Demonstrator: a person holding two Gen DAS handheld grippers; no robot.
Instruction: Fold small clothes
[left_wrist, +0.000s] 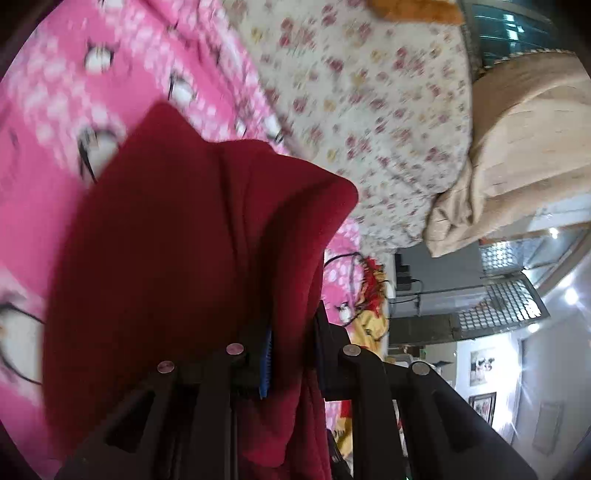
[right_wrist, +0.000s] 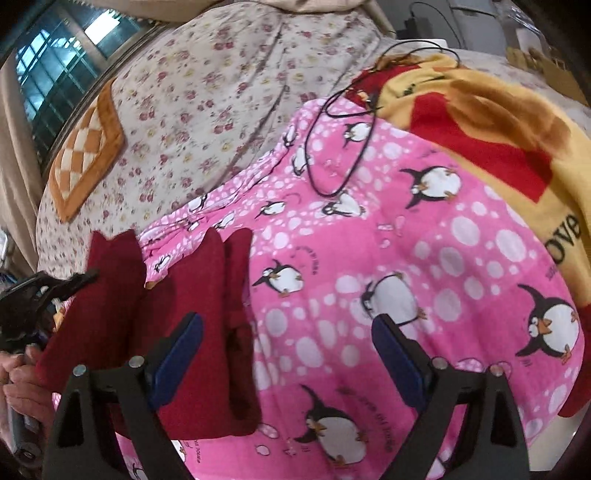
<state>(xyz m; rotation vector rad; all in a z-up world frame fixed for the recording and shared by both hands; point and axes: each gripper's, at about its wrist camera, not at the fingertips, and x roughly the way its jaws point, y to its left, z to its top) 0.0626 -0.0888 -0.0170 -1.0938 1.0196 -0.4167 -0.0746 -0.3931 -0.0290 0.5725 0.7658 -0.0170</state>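
A dark red garment (left_wrist: 177, 240) hangs bunched from my left gripper (left_wrist: 291, 328), which is shut on a fold of it between the blue pads. It drapes over the fingers and hides the tips. In the right wrist view the same red garment (right_wrist: 192, 332) hangs at the left above the pink penguin blanket (right_wrist: 424, 258). The left gripper (right_wrist: 51, 288) grips the garment's upper edge there, with a person's hand (right_wrist: 18, 369) behind it. My right gripper (right_wrist: 288, 325) is open over the blanket with nothing between its fingers, and its left finger (right_wrist: 181, 350) is in front of the garment.
A floral quilt (right_wrist: 207, 92) lies beyond the pink blanket. A yellow and red cartoon blanket (right_wrist: 480, 122) covers the far right, with a black cable (right_wrist: 343, 147) looping onto the pink one. An orange checked cushion (right_wrist: 85, 158) and a beige pillow (left_wrist: 517, 155) lie by the window.
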